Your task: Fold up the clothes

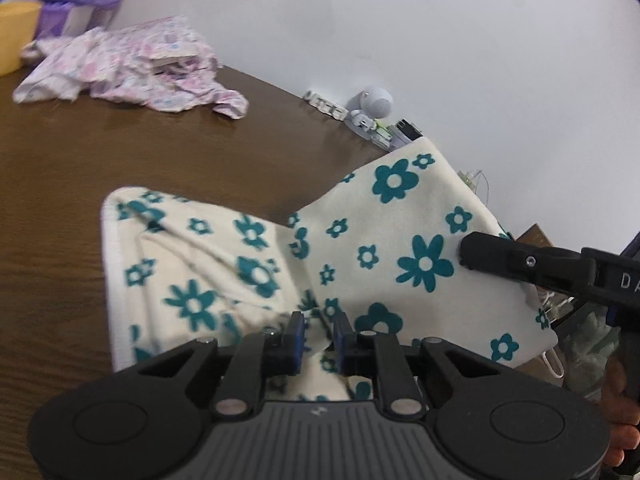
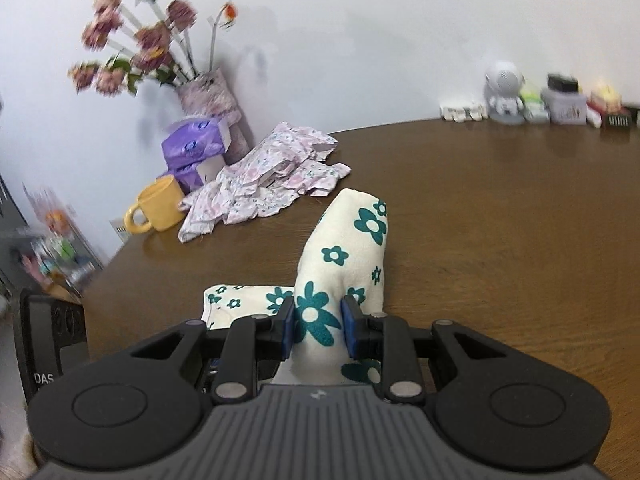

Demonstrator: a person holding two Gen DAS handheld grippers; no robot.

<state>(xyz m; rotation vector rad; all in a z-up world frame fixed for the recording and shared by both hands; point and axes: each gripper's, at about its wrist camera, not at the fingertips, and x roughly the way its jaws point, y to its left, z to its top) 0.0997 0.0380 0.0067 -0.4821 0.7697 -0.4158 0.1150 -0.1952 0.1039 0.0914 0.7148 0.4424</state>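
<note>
I have both claws, left claw and right claw, clenched on the flowered cloth, lifted half off the tabletop mid-fold, so next I'd lay it over evenly

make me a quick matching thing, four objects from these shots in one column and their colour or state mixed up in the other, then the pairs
Things:
1. cream cloth with teal flowers
2. mug
3. pink floral garment
4. tissue packs

States:
A. yellow, standing on the table beside the crumpled garment
B. purple, stacked by the vase
C. lifted partly off the table, pinched by both grippers
D. crumpled in a heap on the table

Pairs: 1-C, 2-A, 3-D, 4-B

The left gripper and the right gripper each hold a fold of the cloth between their fingers.
</note>
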